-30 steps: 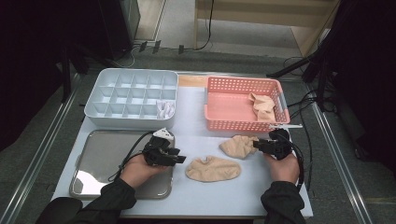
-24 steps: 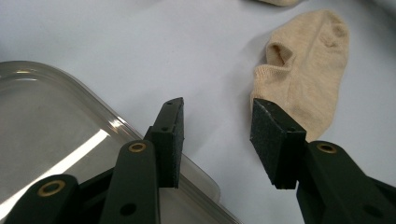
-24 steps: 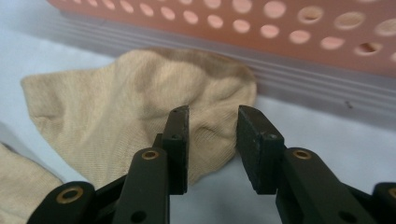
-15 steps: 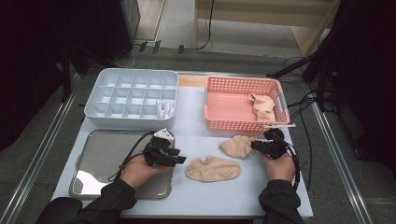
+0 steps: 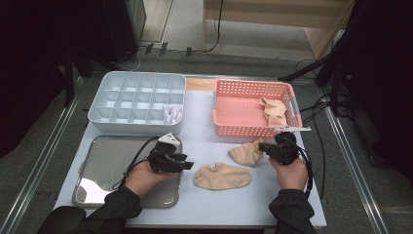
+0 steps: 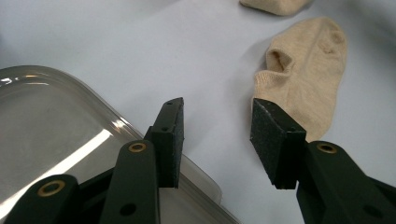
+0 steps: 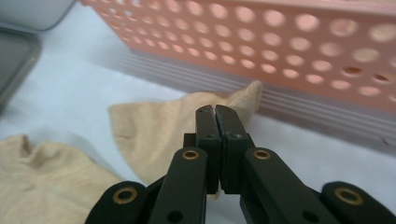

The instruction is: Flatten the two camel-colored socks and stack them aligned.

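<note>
Two beige socks lie on the white table (image 5: 204,204): a flat sock (image 5: 222,176) nearest, just beside the left gripper (image 6: 215,140), whose jaws gape wide over the edge of one metal tray (image 5: 104,165). A crumpled sock (image 5: 247,152) lies beyond it, at the right gripper (image 7: 216,122), whose jaws are pressed together; whether they pinch cloth I cannot tell. Farther back stand one pink basket (image 5: 238,127) holding a third sock (image 5: 273,111) and one white divided box (image 5: 112,127).
</note>
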The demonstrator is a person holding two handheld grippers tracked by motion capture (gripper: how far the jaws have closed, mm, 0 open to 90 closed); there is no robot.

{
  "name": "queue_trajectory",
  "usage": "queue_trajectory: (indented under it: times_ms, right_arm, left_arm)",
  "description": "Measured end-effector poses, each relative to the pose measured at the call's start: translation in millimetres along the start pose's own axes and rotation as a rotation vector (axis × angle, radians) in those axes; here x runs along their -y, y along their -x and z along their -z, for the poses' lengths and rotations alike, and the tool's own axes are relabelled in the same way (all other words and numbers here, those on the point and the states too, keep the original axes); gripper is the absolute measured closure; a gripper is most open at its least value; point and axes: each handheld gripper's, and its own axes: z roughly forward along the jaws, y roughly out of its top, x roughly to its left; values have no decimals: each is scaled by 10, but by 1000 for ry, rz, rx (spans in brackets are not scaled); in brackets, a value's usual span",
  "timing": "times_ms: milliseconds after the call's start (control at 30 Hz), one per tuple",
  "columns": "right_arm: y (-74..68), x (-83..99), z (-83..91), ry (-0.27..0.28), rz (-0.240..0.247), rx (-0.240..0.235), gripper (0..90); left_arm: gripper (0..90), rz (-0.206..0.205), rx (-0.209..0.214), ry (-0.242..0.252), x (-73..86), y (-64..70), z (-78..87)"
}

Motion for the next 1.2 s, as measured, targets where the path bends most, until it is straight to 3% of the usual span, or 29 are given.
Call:
queue_trajectory:
  times_ms: [433, 1200]
  right_arm:
    - [-410, -126, -90, 13, 80, -117, 900]
    - [-978, -319, -544, -57, 217, -227, 900]
  left_arm:
    - [563, 13, -12, 23, -4, -25, 76]
    - [557, 55, -59, 45, 109, -77, 223]
